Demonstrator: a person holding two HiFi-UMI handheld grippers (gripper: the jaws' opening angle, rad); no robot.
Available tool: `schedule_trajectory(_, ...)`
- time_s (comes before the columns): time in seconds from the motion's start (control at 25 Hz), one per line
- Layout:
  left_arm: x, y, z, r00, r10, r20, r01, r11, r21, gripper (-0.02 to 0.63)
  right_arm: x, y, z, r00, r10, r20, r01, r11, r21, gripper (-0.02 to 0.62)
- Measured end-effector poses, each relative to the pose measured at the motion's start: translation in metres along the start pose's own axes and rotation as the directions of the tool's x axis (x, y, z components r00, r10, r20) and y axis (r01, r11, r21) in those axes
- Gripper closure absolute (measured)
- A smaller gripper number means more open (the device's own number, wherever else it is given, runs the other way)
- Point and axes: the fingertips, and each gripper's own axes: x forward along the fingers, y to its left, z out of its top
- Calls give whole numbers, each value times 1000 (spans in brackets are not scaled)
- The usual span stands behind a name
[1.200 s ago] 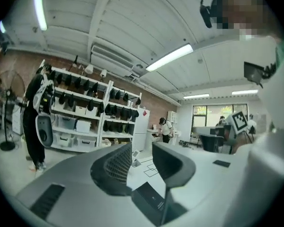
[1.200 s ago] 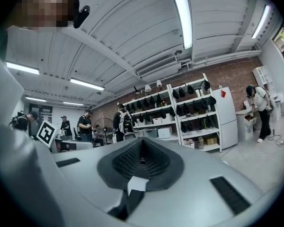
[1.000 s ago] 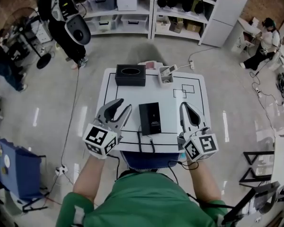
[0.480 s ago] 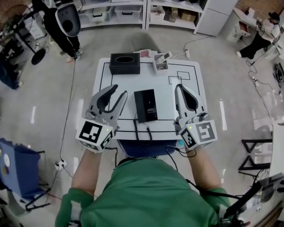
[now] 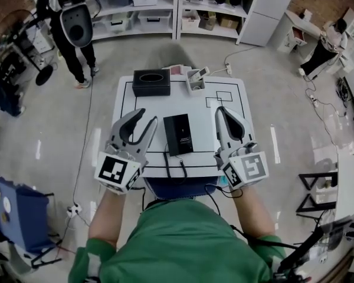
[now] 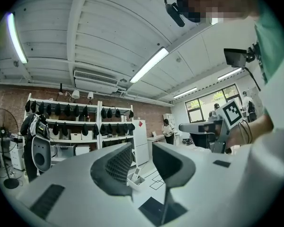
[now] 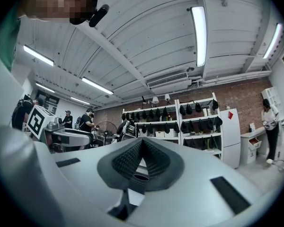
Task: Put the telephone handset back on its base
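Note:
A flat black telephone unit (image 5: 179, 134) lies in the middle of the white table (image 5: 236, 99), with a black cord (image 5: 172, 168) trailing off the near edge. At the far edge a small white holder (image 5: 194, 82) carries a white handset-like piece (image 5: 200, 72); the left gripper view shows this holder (image 6: 134, 178) between its jaws. My left gripper (image 5: 146, 117) hovers left of the black unit, open and empty. My right gripper (image 5: 220, 110) hovers right of it, shut with nothing in it. In its own view the right gripper (image 7: 141, 149) has its pads pressed together.
A black tissue box (image 5: 151, 82) stands at the table's far left. Black outlines (image 5: 215, 102) are drawn on the tabletop. Shelving (image 5: 165, 5) lines the far wall, and a person in black (image 5: 71, 34) stands at far left. A floor cable (image 5: 87, 128) runs left of the table.
The head view has shifted slightly. Both grippers stay beside the black unit at the near edge, the left open and the right shut. Nothing on the table has moved.

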Motion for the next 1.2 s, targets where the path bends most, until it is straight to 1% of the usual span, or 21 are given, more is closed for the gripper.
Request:
schedule_trajectory(0.28, -1, 0, 0, 1000, -7, 1, 7, 1000, 0, 460, 0, 1, 1, 1000, -3, -1, 3, 1000, -4, 572)
schedule_trajectory(0.44, -3, -2, -1, 1000, -11, -6, 11, 1000, -14, 460, -3, 4, 0, 1000, -4, -8, 4, 1000, -6, 572)
schedule_trajectory(0.64, -3, 0, 0, 1000, -14, 4, 14, 1000, -1, 460, -1, 5, 2, 1000, -1, -4, 1, 1000, -13, 572)
schedule_trajectory(1.2, -3, 9, -13, 1000, -24, -19, 23, 1000, -14, 460, 5, 10, -8, 999, -10, -36, 10, 1000, -8, 572)
